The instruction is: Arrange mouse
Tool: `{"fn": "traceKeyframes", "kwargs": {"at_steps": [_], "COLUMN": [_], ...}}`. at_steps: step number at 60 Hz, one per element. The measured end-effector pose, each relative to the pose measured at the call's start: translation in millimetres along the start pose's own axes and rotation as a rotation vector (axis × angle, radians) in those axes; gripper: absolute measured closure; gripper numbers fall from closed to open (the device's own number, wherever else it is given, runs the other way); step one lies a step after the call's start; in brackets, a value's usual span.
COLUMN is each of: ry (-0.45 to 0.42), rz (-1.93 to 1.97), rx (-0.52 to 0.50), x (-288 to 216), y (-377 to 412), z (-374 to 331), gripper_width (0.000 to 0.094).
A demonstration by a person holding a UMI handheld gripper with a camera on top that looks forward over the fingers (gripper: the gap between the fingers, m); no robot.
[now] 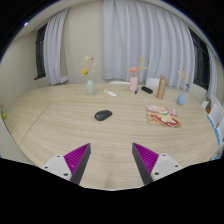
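Note:
A dark computer mouse (103,115) lies on the light wooden table (70,130), well beyond my fingers and slightly left of their midline. My gripper (112,160) is open, its two fingers with magenta pads (75,158) spread wide above the near part of the table. Nothing stands between them.
A printed book or placemat (163,118) lies right of the mouse. At the far side stand a teal vase with yellow flowers (90,86), a small white object (110,92), a pink vase (134,84), a brown cylinder (160,88) and a pale blue bottle (183,96). Curtains hang behind.

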State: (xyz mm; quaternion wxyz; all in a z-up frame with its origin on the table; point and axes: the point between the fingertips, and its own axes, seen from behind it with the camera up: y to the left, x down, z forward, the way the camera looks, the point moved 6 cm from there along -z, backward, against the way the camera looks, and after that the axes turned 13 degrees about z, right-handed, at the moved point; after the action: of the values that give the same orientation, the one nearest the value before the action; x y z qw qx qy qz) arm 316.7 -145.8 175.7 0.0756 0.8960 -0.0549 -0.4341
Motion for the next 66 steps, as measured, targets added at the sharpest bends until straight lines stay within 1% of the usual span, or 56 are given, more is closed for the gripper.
{"fn": "traceKeyframes", "kwargs": {"at_steps": [11,21,32,41,52,57,66], "ry": [0.009,0.013,0.011,0.011,-0.01,-0.025,-0.025], "rz": [-0.003,-0.001,0.054,0.083,0.089,0.092,0.092], "rx": [-0.023,-0.009,0.03,0.068,0.105,0.105,0.113], "x": [10.4,11.5,7.0,-0.7,-17.5,-24.7,-31.6], "y": [41.7,64.6,81.0,89.3,92.7,92.6,85.8], "z": [21.3,55.3,101.7,150.1,209.9,233.2,270.6], "gripper_width": [0.0078,0.0076,0.0078,0.0075,0.0079,0.0077,0.0076]}}
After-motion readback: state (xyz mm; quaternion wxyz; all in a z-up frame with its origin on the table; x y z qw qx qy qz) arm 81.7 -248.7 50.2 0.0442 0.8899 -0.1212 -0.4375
